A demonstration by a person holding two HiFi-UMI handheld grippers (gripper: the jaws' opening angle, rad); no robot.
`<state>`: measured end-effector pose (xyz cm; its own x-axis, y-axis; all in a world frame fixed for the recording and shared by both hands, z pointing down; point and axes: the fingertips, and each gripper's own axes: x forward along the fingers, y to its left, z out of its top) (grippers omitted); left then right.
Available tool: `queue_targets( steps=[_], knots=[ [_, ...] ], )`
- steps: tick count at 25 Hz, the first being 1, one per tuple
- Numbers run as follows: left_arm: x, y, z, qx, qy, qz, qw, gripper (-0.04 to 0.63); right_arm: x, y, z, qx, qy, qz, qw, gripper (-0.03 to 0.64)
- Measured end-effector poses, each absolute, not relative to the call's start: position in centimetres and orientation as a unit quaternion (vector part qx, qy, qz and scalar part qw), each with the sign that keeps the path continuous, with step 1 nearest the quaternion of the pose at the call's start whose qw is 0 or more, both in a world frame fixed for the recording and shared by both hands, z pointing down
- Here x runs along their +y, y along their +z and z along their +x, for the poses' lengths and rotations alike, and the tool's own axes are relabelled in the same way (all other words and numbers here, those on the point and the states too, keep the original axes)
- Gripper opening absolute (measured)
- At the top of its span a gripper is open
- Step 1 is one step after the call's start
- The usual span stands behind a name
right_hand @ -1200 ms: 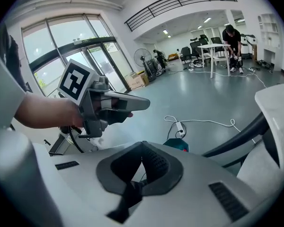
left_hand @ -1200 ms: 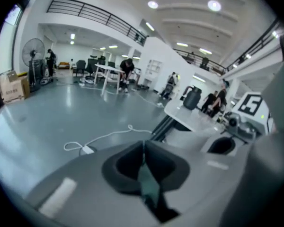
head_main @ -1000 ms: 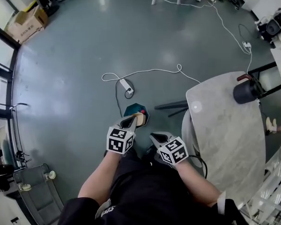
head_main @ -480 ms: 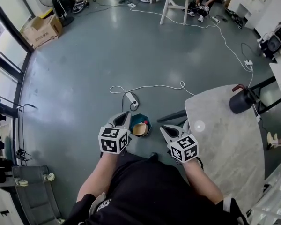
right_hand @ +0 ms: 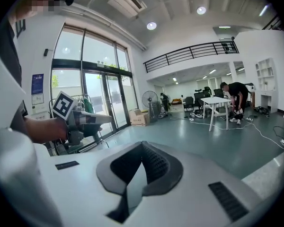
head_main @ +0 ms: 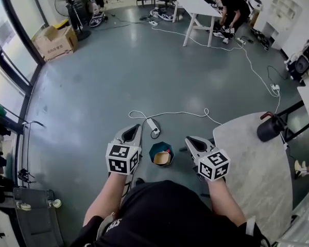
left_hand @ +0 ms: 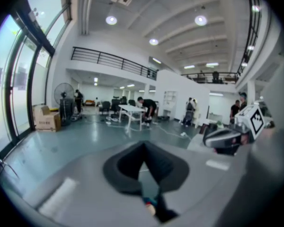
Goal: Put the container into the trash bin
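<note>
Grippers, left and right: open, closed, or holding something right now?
Left gripper: closed, holding nothing.
Right gripper: closed, holding nothing.

The teal hexagonal trash bin stands on the floor between the left gripper and the right gripper. The tan paper container lies in it. A white power strip lies just beyond, and a round grey stone table stands at the right.

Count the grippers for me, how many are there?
2. The left gripper is left of the bin, the right gripper right of it. None seem hidden.
</note>
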<state>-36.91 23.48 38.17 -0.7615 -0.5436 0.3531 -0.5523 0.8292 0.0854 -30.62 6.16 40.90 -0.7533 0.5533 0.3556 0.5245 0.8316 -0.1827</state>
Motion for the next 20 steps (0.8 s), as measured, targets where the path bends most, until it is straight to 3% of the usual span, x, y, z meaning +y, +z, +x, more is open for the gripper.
queue_targets(
  steps=[20],
  knots=[
    [30.9, 25.8, -43.9, -0.955, 0.018, 0.288, 0.071, 0.009, 9.5, 27.1, -35.9, -0.967, -0.027, -0.252, 0.025, -0.009]
  ],
)
